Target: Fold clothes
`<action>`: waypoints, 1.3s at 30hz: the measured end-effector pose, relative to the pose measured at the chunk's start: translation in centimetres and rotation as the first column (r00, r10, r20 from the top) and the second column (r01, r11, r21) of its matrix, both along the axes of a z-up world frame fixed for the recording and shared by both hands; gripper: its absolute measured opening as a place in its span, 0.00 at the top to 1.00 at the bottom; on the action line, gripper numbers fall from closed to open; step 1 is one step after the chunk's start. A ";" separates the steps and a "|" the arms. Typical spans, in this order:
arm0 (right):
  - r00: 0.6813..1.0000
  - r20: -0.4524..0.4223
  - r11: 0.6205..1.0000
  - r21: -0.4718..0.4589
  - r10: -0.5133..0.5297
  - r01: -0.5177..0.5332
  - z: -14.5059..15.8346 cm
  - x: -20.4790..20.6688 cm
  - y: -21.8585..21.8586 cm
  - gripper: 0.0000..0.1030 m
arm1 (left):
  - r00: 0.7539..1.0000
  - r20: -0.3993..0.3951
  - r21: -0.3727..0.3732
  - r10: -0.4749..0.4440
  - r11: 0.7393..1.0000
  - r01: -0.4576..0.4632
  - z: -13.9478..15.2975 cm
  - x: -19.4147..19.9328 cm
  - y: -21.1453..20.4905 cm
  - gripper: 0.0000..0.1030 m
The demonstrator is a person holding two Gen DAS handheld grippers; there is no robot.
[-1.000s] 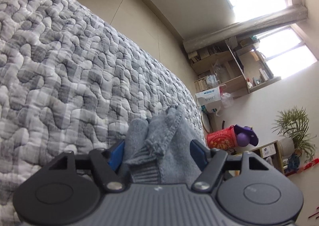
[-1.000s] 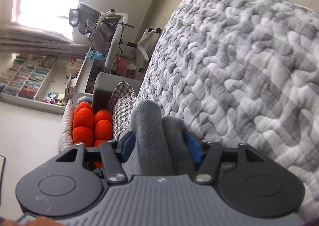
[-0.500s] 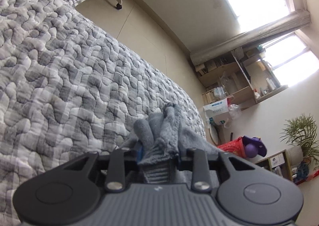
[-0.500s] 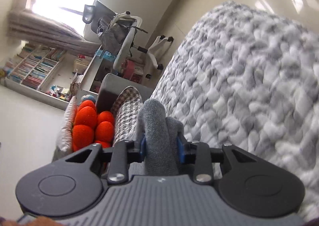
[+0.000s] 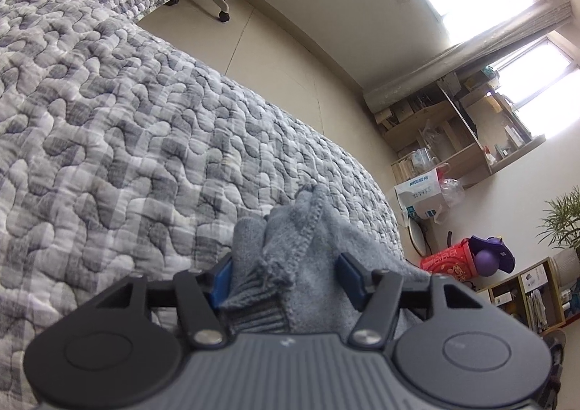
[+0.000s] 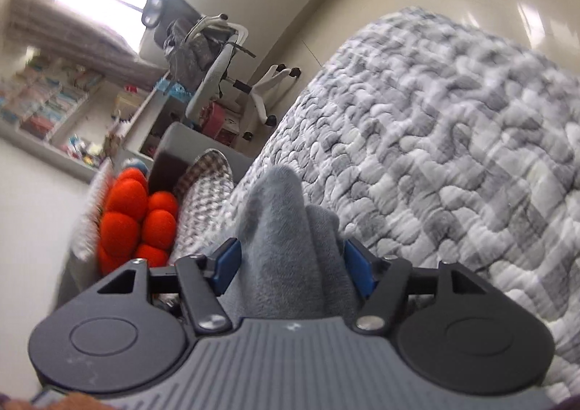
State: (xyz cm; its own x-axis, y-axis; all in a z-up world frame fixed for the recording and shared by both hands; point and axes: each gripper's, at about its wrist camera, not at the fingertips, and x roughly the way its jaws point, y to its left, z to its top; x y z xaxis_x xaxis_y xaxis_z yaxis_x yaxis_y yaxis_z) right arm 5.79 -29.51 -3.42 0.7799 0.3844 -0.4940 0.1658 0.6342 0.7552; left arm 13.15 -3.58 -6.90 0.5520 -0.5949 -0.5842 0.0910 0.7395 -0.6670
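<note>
Both claws, left (image 5: 286, 274) and right (image 6: 291, 265), have spread apart around the grey sweater (image 5: 308, 247); regrip deeper before lifting.

Left gripper (image 5: 286, 274) tilted, blue pads (image 5: 222, 279) spread apart, jaws parted; right gripper (image 6: 291, 267) likewise tilted, blue pads (image 6: 227, 261) spread, jaws parted

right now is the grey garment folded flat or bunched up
Bunched up: the grey garment rises in rumpled folds between the left tool's blue pads, not flat on the quilt.
</note>
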 end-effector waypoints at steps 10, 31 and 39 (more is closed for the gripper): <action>1.000 0.029 0.964 -0.265 0.009 -0.001 0.2 0.9 3.8 0.27 | 0.998 0.054 0.079 -0.016 0.997 0.012 0.5 0.2 -1.8 0.22; 0.974 -0.072 0.883 0.411 -0.217 0.227 -4.1 -0.8 -5.0 0.60 | 0.989 -0.140 -0.373 0.055 0.922 -0.105 -4.1 1.2 5.3 0.54; 0.998 -0.029 0.931 0.359 -0.064 0.071 -1.5 -1.2 -4.7 0.23 | 0.975 -0.168 -0.456 -0.143 0.888 0.052 -3.9 0.5 5.4 0.28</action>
State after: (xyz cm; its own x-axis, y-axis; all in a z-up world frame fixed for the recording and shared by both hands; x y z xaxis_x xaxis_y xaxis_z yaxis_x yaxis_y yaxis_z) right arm 4.61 -34.24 -4.93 0.8032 0.4853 -0.3454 0.2130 0.3076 0.9274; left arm 13.65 1.81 -10.80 0.3827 -0.8623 -0.3316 -0.0158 0.3528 -0.9356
